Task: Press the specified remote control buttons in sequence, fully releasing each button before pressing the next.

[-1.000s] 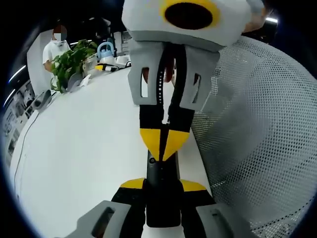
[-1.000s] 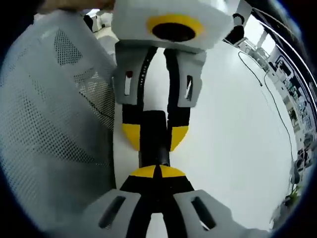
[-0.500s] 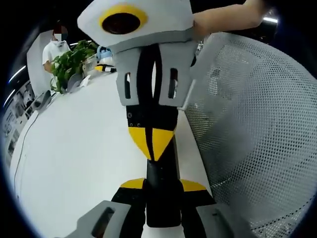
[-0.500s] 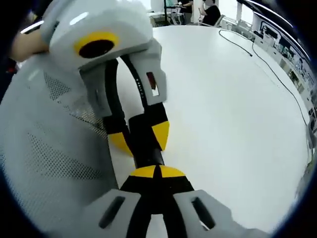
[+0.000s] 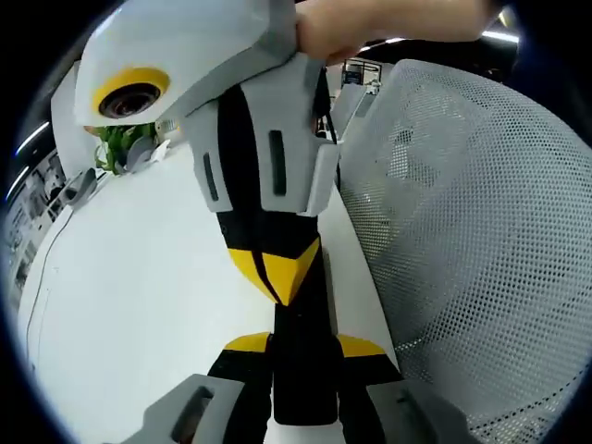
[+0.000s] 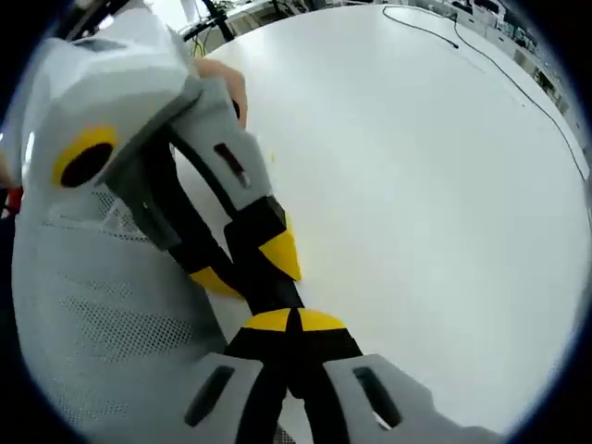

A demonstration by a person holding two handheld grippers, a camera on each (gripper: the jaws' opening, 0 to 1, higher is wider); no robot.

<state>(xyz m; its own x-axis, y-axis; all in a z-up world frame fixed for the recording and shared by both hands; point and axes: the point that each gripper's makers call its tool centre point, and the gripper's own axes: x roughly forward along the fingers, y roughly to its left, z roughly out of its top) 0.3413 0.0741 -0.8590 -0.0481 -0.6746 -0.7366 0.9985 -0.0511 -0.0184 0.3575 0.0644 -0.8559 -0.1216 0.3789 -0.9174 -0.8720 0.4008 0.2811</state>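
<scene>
We read no text, no label, no brand, no number, distant posters at upper centre too blurred.

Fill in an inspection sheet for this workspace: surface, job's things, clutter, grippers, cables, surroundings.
Surface: white table, bare where visible.
Job's things: black remote control clamped between the left gripper's yellow-tipped jaws; its buttons can't be made out.
Clutter: nothing seen near the remote.
Grippers: left gripper shut on the remote; right gripper jaws closed, tips meeting at the remote's end.
Cables: black cable at the table's far edge.
Surroundings: white mesh chair back beside the table; green plant on the far end.
</scene>
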